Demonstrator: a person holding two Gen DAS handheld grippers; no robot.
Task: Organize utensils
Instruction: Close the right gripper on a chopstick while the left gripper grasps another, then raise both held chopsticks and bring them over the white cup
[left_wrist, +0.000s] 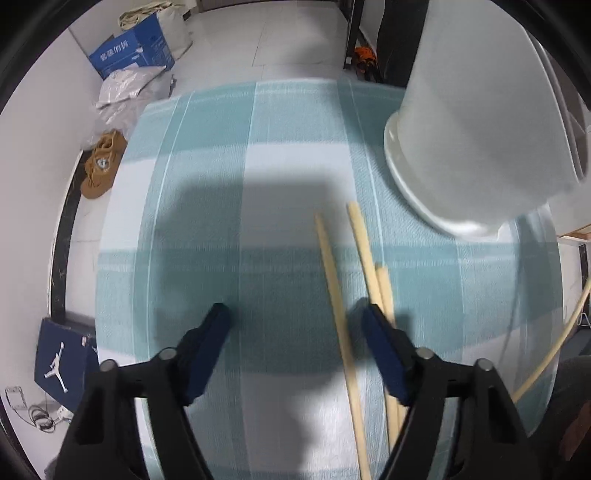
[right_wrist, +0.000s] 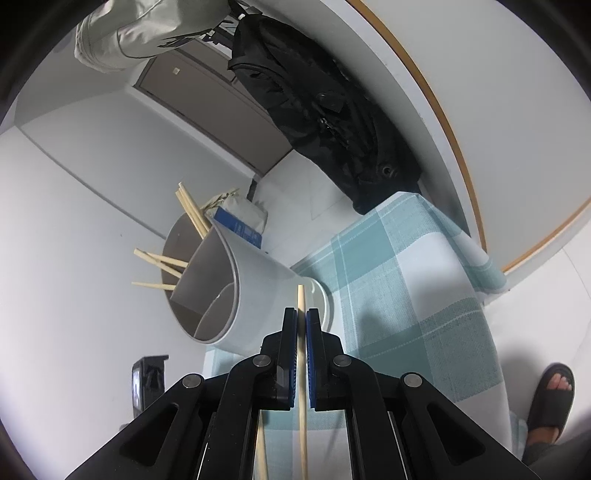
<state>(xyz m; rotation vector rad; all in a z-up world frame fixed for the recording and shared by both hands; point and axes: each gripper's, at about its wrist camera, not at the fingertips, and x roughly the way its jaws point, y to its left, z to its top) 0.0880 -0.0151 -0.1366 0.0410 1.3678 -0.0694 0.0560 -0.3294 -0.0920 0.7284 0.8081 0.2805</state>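
Observation:
My left gripper (left_wrist: 295, 314) points down over the teal checked tablecloth (left_wrist: 207, 206) with its jaws open. One pale wooden chopstick (left_wrist: 332, 280) lies on the cloth between the fingers, nearer the right one, and the pads do not touch it. Two more chopsticks (left_wrist: 375, 269) lie crossed at the right finger. The white utensil holder (left_wrist: 461, 129) stands at the upper right. My right gripper (right_wrist: 301, 317) is shut on a single chopstick (right_wrist: 301, 299), whose tip points toward the holder (right_wrist: 266, 277). Several chopsticks (right_wrist: 190, 212) stick out of the holder's far compartment.
The table ends at the far side and at the left in the left wrist view. A blue carton (left_wrist: 129, 51), brown shoes (left_wrist: 101, 162) and a dark shoebox (left_wrist: 62, 362) lie on the floor. A black bag (right_wrist: 325, 103) hangs beyond; a person's sandalled foot (right_wrist: 550, 391) is at the right.

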